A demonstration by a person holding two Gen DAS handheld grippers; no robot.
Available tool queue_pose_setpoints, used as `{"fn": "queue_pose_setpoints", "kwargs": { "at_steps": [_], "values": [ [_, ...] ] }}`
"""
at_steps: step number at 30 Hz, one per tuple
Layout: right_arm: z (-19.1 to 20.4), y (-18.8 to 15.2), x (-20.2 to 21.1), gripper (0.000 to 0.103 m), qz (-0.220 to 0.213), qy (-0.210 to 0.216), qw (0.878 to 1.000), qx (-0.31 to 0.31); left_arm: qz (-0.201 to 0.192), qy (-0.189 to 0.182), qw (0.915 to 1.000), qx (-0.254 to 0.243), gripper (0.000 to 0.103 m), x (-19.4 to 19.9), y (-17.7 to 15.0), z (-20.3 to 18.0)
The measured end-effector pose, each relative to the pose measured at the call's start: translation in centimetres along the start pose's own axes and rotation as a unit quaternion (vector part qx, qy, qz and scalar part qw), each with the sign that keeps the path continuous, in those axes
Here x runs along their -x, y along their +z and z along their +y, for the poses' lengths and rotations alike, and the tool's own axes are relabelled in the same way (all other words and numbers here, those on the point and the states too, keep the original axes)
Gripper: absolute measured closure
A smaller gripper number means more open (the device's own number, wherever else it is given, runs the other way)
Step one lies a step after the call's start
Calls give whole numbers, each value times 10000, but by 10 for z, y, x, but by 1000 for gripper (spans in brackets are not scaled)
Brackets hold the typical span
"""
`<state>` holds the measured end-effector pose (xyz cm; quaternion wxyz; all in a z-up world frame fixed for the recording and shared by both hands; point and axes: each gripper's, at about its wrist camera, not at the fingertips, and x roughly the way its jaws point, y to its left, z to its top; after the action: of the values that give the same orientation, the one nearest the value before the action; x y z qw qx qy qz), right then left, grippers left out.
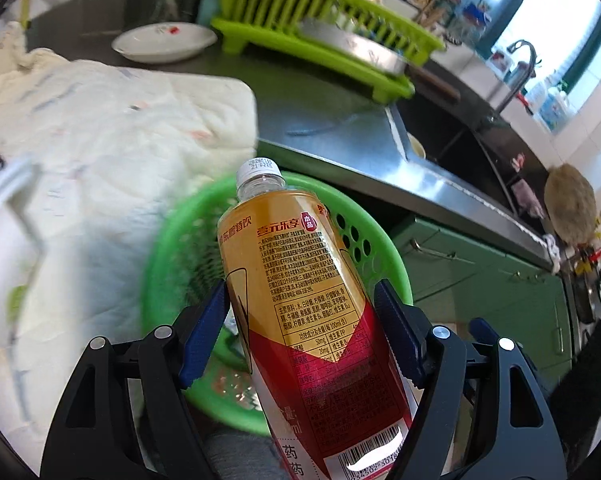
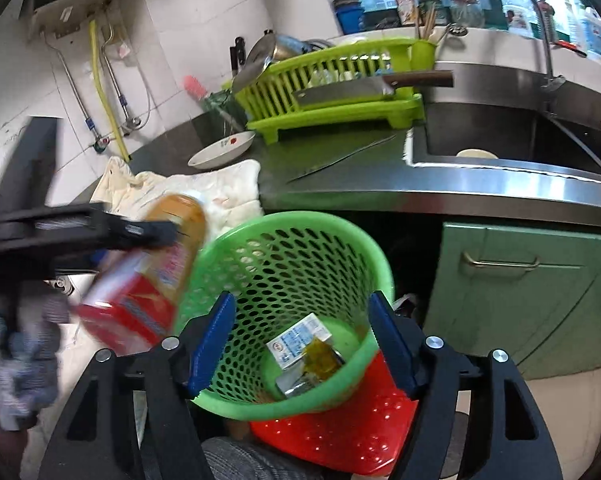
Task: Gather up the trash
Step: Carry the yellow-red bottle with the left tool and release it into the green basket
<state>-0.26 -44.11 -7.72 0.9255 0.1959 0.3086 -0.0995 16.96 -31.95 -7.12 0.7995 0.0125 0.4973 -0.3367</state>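
Observation:
My left gripper (image 1: 300, 300) is shut on a yellow and red drink bottle (image 1: 296, 280) with a white cap, held tilted over the rim of a green perforated trash basket (image 1: 172, 240). In the right wrist view the same bottle (image 2: 160, 264) shows blurred at the left, in the left gripper (image 2: 152, 232), beside the basket's rim (image 2: 284, 220). My right gripper (image 2: 300, 312) is open, its jaws on either side of the basket; whether they touch it I cannot tell. Inside the basket lie a small white and blue carton (image 2: 296, 340) and crumpled wrappers (image 2: 316, 364).
A white cloth (image 1: 112, 132) lies on the steel counter (image 1: 332, 120). Behind it are a white dish (image 1: 164, 42), a lime dish rack (image 2: 336, 92) with a cleaver (image 2: 364, 88), and a sink (image 2: 512, 136). Green cabinets (image 2: 520, 288) are below. A red basket (image 2: 340, 436) sits under the green one.

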Motion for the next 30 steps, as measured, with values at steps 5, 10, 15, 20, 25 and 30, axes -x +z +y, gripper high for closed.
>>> {"fn": "queue_pose_setpoints", "kwargs": {
  "at_steps": [5,10,15,20,25,30],
  "values": [
    [-15,-10,8,35,-70,-109,9999,-25,261,51,9995,-167,30,-46,3,-16],
    [-30,-22,7,35,-33,-131,9998,-168,473,168,9985,-230,30,-89,0,-27],
    [-39,-29,7,34,0,-175,9996,-218,613,144,9977,-257,29,-113,-3,-33],
    [-42,-29,10,35,-47,-160,9996,-244,503,16,9985,-231,25,-109,-5,-33],
    [-36,-28,14,35,-112,-160,9996,-205,275,-5,9991,-314,24,-84,-7,-28],
    [-19,-23,24,34,-223,-67,9997,-86,9,50,9996,-280,24,-47,-10,-18]
  ]
}}
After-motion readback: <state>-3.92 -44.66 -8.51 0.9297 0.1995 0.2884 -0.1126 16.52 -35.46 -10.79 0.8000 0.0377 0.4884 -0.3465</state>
